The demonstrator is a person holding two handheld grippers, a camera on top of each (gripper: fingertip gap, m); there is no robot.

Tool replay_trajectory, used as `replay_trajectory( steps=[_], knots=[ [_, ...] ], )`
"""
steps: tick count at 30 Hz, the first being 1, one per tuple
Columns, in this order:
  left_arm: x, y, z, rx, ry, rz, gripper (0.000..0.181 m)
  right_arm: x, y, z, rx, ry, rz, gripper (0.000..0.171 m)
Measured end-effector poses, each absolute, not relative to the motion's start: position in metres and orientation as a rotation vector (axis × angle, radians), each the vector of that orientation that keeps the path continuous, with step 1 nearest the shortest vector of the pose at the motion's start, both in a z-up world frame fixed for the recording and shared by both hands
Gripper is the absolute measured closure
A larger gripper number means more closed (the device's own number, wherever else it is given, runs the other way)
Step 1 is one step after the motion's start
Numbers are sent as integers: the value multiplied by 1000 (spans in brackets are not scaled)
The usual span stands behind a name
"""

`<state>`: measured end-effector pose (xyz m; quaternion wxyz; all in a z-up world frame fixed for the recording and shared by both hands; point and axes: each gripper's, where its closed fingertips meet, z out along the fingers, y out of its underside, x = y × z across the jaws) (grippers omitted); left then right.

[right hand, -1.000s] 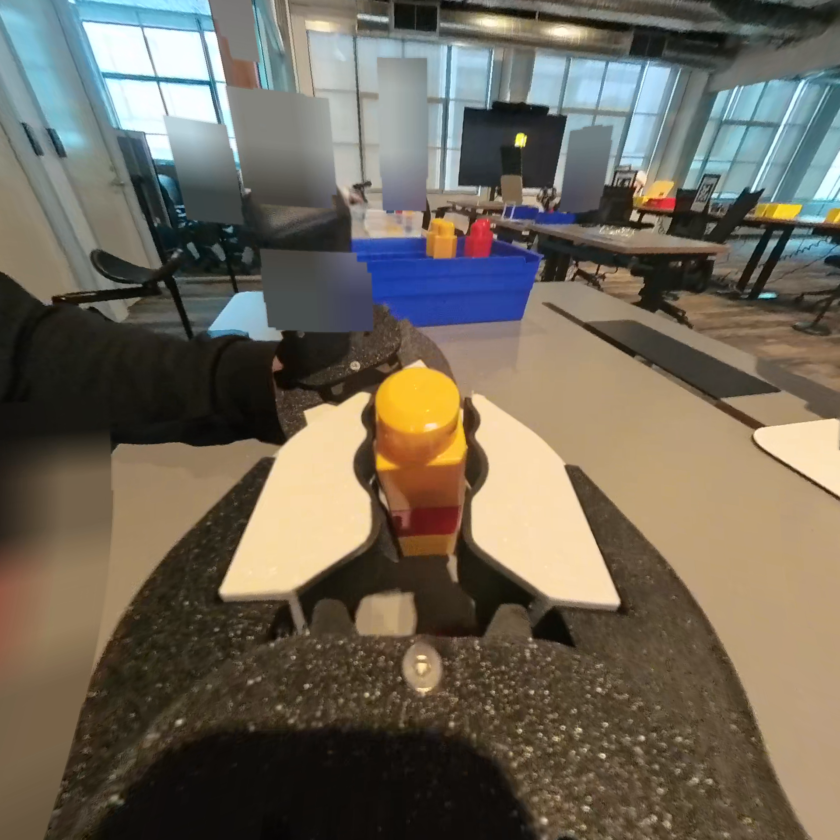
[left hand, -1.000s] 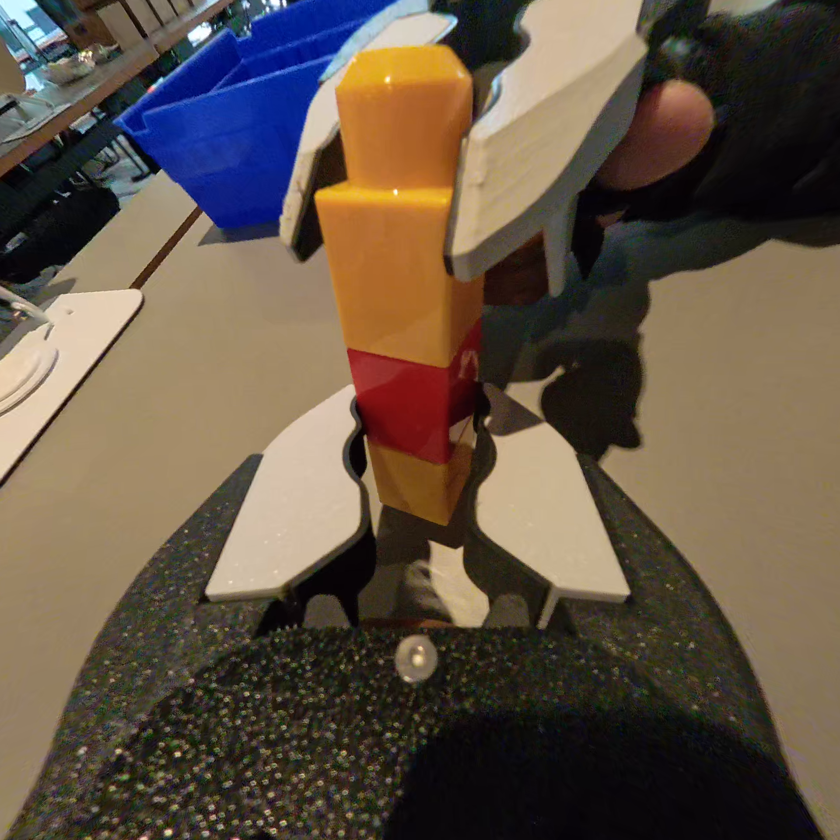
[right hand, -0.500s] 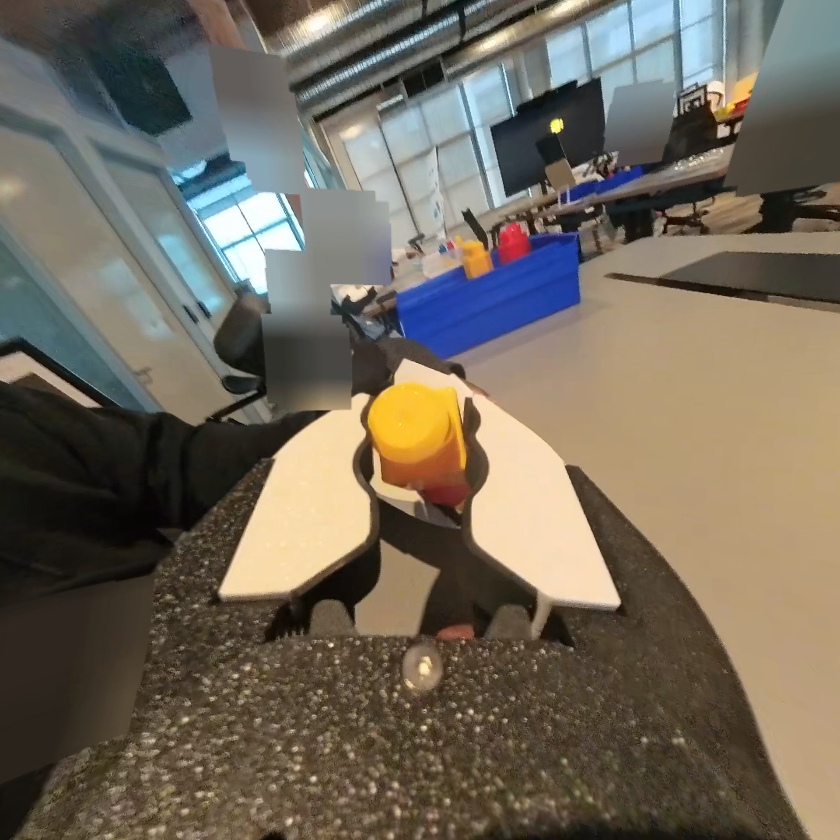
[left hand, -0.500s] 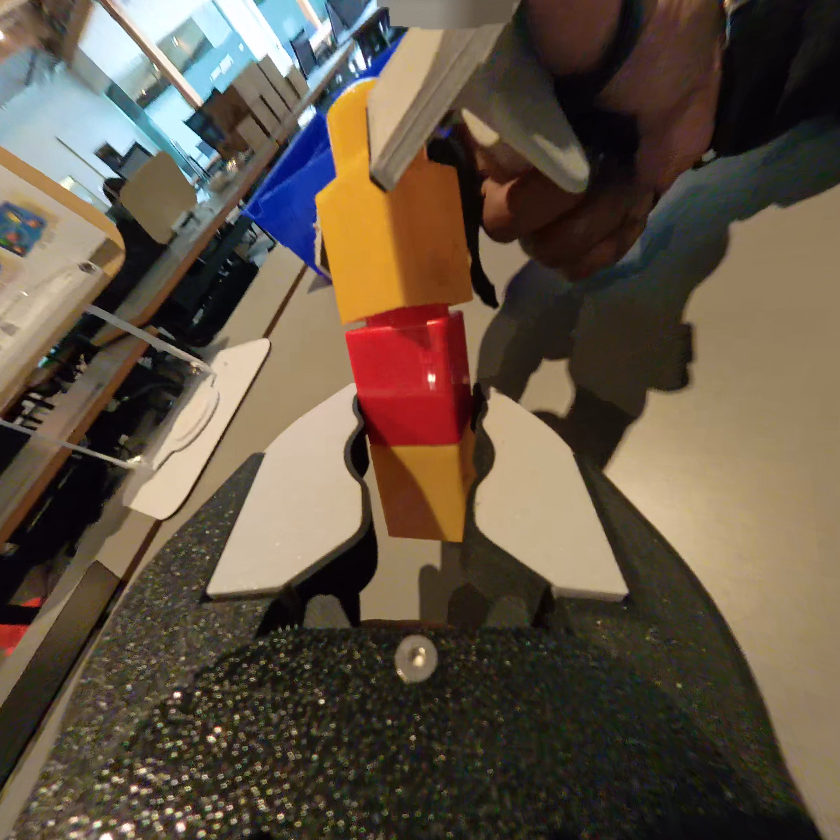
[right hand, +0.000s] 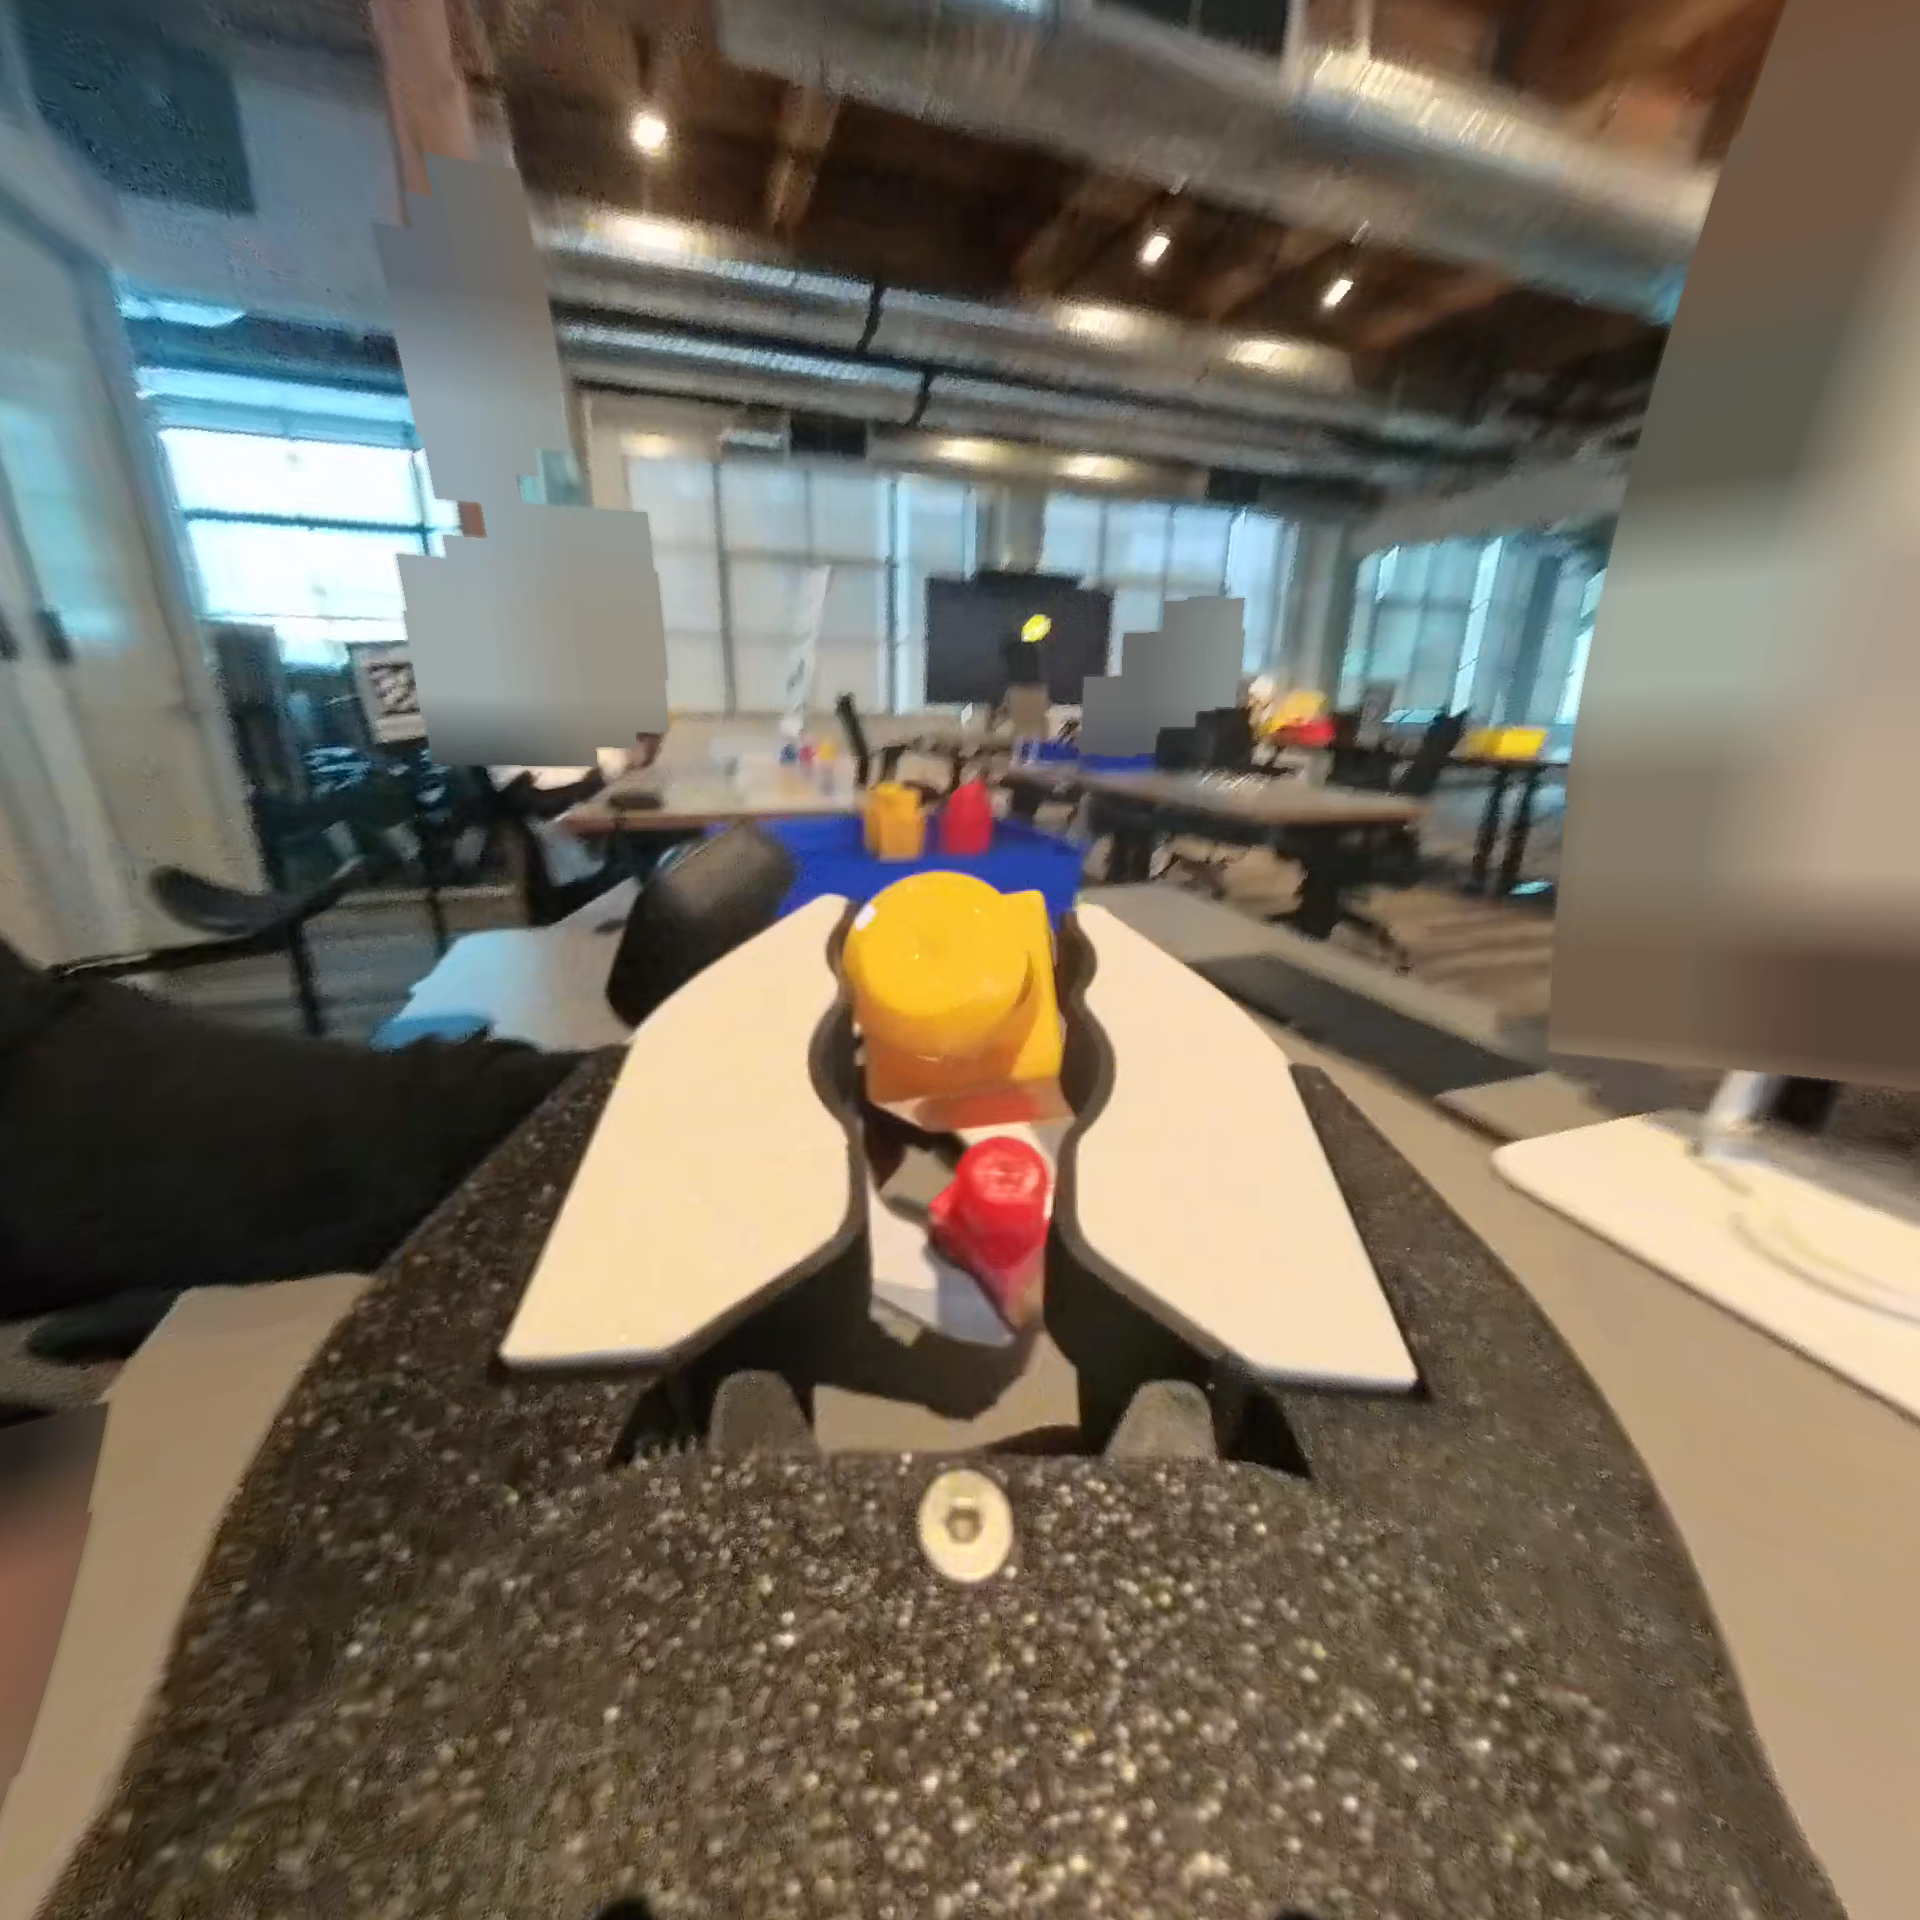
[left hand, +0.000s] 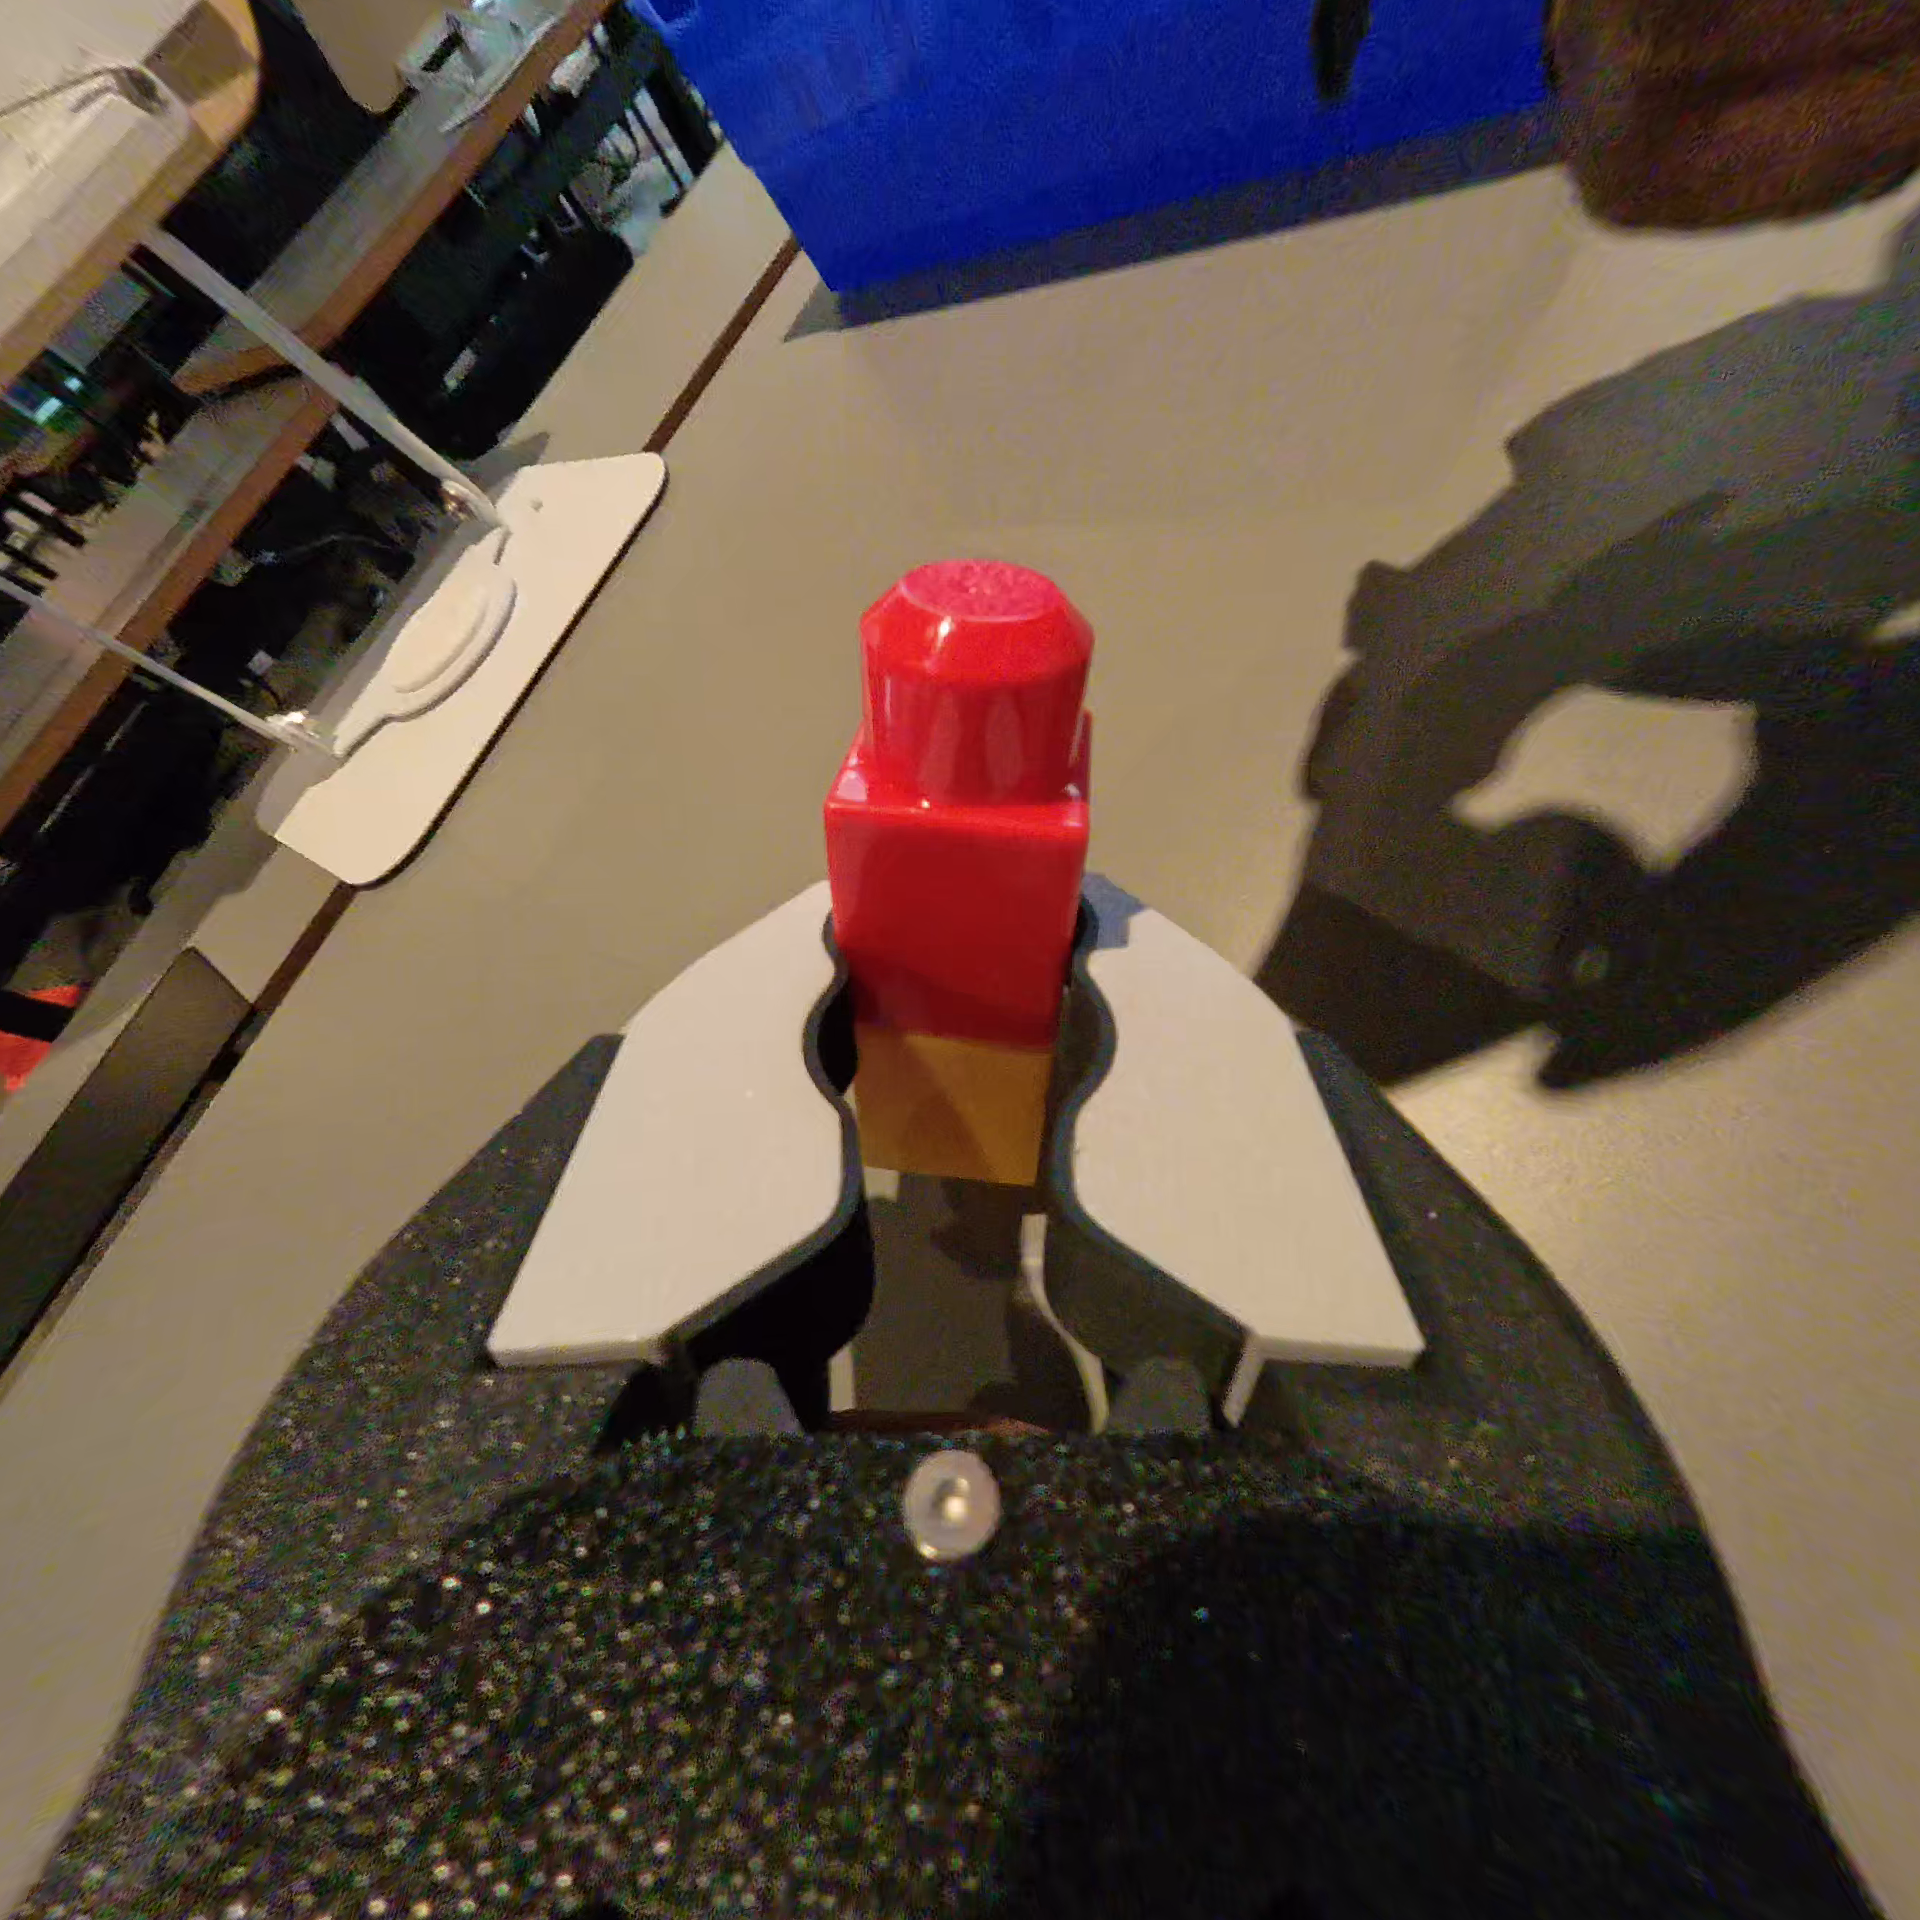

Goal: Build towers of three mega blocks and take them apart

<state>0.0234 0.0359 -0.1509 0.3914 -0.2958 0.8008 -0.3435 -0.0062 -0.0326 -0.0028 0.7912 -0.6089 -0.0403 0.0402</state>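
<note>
My left gripper is shut on a red block that sits on a yellow block; the two stand as a short stack over the grey table. My right gripper is shut on a separate yellow block, held up in the air, tilted. Below it, between my right fingers, the red block shows with the left gripper's grey fingers around it. A black sleeve reaches in from the left in the right wrist view.
A blue bin stands at the back of the table; it also shows in the right wrist view with a yellow and a red block on it. White flat stand bases lie at the table's left and right. Across from one pair of fingers to the other is roughly 15 cm.
The top yellow block has come off the tower. My right gripper has lifted it up and away, leaving red on yellow in my left gripper.
</note>
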Motion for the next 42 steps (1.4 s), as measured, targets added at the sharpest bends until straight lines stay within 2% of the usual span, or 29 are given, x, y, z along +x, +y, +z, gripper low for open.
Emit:
replay_trajectory(
  steps=[7, 9, 12, 18, 21, 24, 26, 29, 31, 33, 35, 38, 40, 42],
  knots=[
    [28, 51, -144, -823, 1978, -910, 145, 62, -127, 75, -1045, 108, -382, 135],
    [27, 50, -147, -810, 1995, -892, 145, 102, -166, 78, -1072, 237, -612, 135],
    [27, 47, -152, -786, 2022, -845, 145, 175, -214, 35, -1311, 515, -861, 135],
    [28, 48, -151, -794, 2014, -858, 145, 237, -243, -70, -1768, 854, -859, 134],
    [28, 47, -151, -792, 2015, -858, 145, 238, -242, -104, -1983, 886, -882, 134],
    [27, 46, -152, -777, 2023, -846, 145, 237, -240, -108, -2038, 870, -944, 134],
    [27, 46, -152, -773, 2022, -844, 145, 236, -239, -108, -2043, 858, -955, 124],
    [27, 45, -150, -779, 2012, -858, 145, 237, -239, -94, -1965, 862, -970, 104],
    [28, 44, -147, -781, 1996, -873, 145, 234, -240, -74, -1880, 841, -1024, 97],
    [29, 43, -143, -777, 1966, -895, 145, 222, -231, -41, -1752, 758, -1071, 99],
    [30, 40, -137, -766, 1931, -902, 145, 190, -201, -5, -1598, 618, -982, 106],
    [34, 34, -126, -721, 1845, -840, 145, 112, -124, 22, -1478, 381, -586, 116],
    [37, 32, -114, -721, 1757, -798, 145, 64, -71, 7, -1539, 291, -339, 111],
    [37, 29, -102, -690, 1686, -763, 145, 33, -31, -23, -1686, 221, -235, 97]
  ],
)
